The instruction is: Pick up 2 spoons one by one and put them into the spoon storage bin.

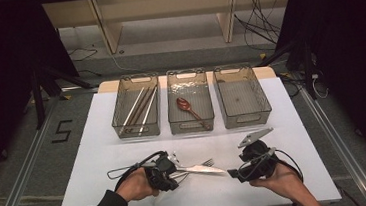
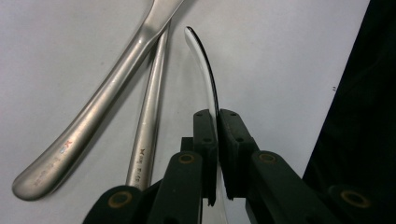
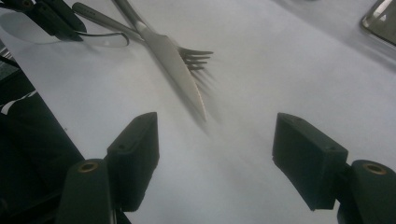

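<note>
From the high view, three clear bins stand in a row at the far side of the white table (image 1: pixel 100 155). The left bin (image 1: pixel 120 101) holds a few chopsticks (image 1: pixel 140 106) lying lengthwise, the middle bin (image 1: pixel 188 85) holds one brown spoon (image 1: pixel 187 106), and the right bin (image 1: pixel 242 90) has nothing visible inside. Near the front edge, a knife (image 1: pixel 202 169) lies crossed over a fork (image 1: pixel 204 163), between the left gripper (image 1: pixel 166 170) and the right gripper (image 1: pixel 242 170).

In the left gripper view, the left gripper (image 2: pixel 218 140) is clamped on a thin white spoon (image 2: pixel 201 60) seen edge-on, its pads pressed against it; the two metal handles lie just beside it on the table.

In the right gripper view, the right gripper (image 3: pixel 215 154) stands wide apart with nothing between its jaws, pointing at the knife (image 3: pixel 175 65) and the fork (image 3: pixel 194 57).
</note>
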